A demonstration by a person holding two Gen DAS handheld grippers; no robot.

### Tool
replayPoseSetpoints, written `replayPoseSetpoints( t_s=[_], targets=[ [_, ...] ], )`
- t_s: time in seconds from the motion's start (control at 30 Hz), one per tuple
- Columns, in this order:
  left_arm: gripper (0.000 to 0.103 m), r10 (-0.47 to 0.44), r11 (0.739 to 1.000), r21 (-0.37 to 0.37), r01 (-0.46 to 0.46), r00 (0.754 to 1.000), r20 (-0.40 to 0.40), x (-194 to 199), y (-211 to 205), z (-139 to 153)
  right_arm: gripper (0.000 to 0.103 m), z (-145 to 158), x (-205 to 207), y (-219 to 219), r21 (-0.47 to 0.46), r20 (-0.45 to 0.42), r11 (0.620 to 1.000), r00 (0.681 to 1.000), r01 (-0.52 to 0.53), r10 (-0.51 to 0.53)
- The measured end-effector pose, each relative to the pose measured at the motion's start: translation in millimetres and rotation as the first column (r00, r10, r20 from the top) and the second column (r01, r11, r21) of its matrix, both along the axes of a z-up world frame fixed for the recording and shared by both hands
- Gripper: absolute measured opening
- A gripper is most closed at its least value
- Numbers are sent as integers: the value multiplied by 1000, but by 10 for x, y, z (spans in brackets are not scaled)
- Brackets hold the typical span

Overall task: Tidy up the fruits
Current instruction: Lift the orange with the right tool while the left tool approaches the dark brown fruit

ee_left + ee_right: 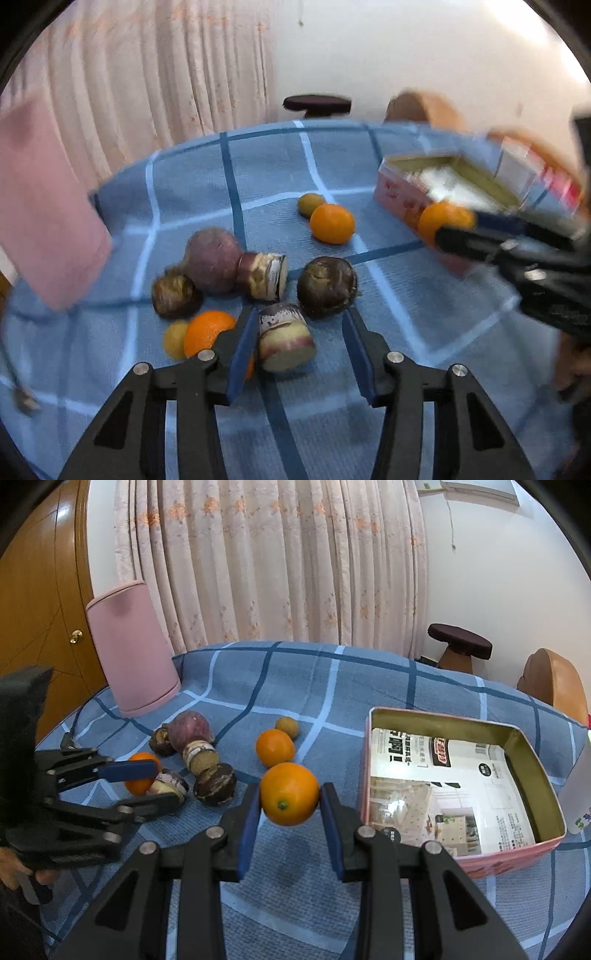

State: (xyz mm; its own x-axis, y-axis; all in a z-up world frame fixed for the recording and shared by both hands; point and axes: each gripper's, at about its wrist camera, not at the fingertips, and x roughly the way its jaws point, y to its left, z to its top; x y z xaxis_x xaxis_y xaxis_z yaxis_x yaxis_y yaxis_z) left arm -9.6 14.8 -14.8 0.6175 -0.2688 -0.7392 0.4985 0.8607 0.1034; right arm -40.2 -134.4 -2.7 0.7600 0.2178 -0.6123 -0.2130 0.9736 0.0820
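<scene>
The right gripper clamps an orange between its blue pads, lifted off the checked cloth, just left of the open tin box. The step in hand looks like carrying this fruit to the box; next it needs a move rightward over the rim, then a release. The left gripper stands partly open around a cut cane piece lying on the cloth, its left pad at the piece, the right one apart. More oranges and dark round fruits lie near it.
</scene>
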Motion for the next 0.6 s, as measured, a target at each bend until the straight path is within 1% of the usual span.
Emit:
replayPoseSetpoints(
  t_s=[0.07, 0.1, 0.17, 0.2, 0.23, 0.27, 0.3, 0.33, 0.37, 0.4, 0.43, 0.5, 0.57, 0.6],
  targets=[
    [52, -4, 991, 136, -3, 999, 50, 8, -250, -57, 36, 3, 1, -8, 2, 2, 1000, 1000, 3, -3],
    [52, -13, 988, 152, 4, 998, 59, 30, -300, -62, 36, 5, -1, -18, 4, 3, 1000, 1000, 5, -5],
    [51, -28, 987, 157, 18, 998, 62, 13, -331, -61, 35, 19, -6, -45, 12, 7, 1000, 1000, 12, -12],
    [50, -35, 990, 140, 26, 997, 64, -17, -309, -39, 35, 27, -8, -59, 16, 9, 1000, 1000, 15, -15],
    [41, -33, 992, 125, 24, 997, 68, -20, -262, -32, 35, 38, -10, -75, 20, 11, 1000, 1000, 19, -19],
    [29, -23, 996, 91, 16, 997, 78, -22, -196, -10, 35, 51, -14, -90, 26, 14, 999, 1000, 22, -23],
    [27, -10, 1000, 27, 8, 997, 71, -6, -108, 24, 35, 67, -19, -104, 32, 19, 999, 999, 26, -27],
    [26, 8, 999, -42, -6, 999, 45, 27, -28, 49, 35, 78, -26, -113, 35, 22, 999, 999, 27, -28],
    [26, 21, 997, -74, -18, 999, 37, 42, -23, 52, 35, 95, -36, -119, 38, 28, 999, 999, 28, -29],
    [26, 35, 994, -109, -30, 998, 44, 47, 1, 80, 35, 107, -47, -120, 39, 33, 999, 999, 28, -29],
    [26, 34, 993, -119, -27, 998, 57, 38, -30, 111, 35, 115, -59, -120, 38, 37, 999, 999, 27, -29],
    [26, 4, 989, -147, 11, 995, 96, -45, -86, 201, 35, 133, -73, -121, 32, 49, 999, 998, 29, -31],
    [26, -41, 983, -174, 57, 994, 97, -75, -164, 267, 36, 149, -79, -134, 38, 54, 999, 998, 30, -32],
    [26, -49, 984, -166, 64, 995, 92, -75, -208, 264, 36, 152, -82, -145, 42, 54, 999, 998, 30, -32]
  ],
)
